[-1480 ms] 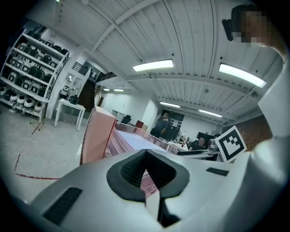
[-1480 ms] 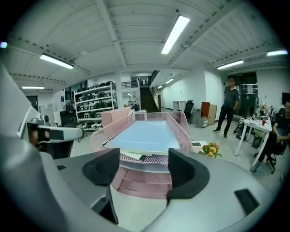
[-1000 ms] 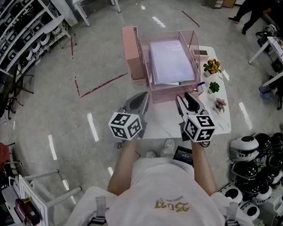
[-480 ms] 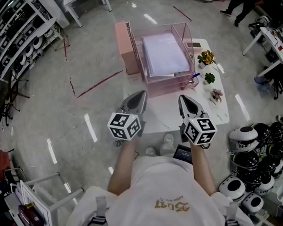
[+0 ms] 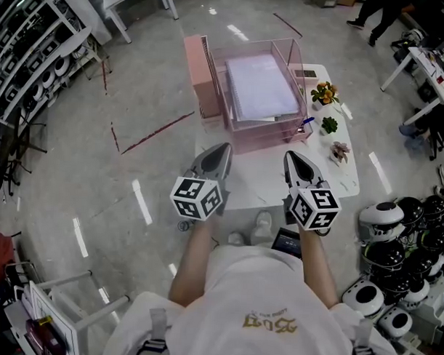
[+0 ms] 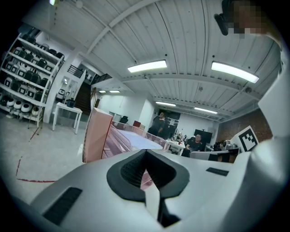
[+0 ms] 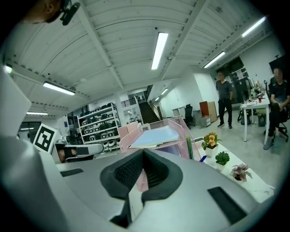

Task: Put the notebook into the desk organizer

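— Head view: the lilac spiral-bound notebook (image 5: 263,86) lies in the pink wire desk organizer (image 5: 270,138), top tray.
— Risk?
— My left gripper (image 5: 226,146) and right gripper (image 5: 290,154) are closed and empty, and near it. I reckon a forward bump could shove it.

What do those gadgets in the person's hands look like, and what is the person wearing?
Each hand carries a grey, wedge-shaped tool. The left claw and right claw taper to points and are lined with black ridged pads. A white cube with black square markers sits on each. The person wears a white short-sleeved T-shirt.
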Demonstrator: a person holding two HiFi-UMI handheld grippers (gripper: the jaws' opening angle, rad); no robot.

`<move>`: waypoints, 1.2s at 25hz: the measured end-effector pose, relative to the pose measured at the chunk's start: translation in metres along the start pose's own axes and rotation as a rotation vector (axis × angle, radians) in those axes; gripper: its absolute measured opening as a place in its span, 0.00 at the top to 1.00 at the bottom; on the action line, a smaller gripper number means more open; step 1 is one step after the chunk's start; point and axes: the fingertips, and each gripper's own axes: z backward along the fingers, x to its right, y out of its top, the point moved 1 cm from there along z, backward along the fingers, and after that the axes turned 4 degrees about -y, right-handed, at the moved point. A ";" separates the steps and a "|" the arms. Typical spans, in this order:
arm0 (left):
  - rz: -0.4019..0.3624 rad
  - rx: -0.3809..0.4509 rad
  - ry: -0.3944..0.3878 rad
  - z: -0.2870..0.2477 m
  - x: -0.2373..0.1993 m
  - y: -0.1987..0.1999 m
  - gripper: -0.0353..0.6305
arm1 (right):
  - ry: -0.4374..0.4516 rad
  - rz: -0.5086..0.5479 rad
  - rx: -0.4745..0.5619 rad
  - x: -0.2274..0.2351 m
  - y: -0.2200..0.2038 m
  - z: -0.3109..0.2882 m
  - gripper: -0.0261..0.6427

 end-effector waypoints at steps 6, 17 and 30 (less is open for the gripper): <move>-0.003 -0.001 0.001 -0.001 0.000 0.001 0.92 | -0.008 0.017 0.004 0.000 0.001 0.001 0.94; 0.000 -0.004 -0.010 -0.004 0.003 -0.001 0.92 | -0.019 0.020 0.000 0.004 0.001 0.003 0.94; 0.002 -0.005 -0.019 -0.001 0.000 -0.002 0.92 | -0.016 0.040 -0.004 -0.007 -0.001 0.001 0.94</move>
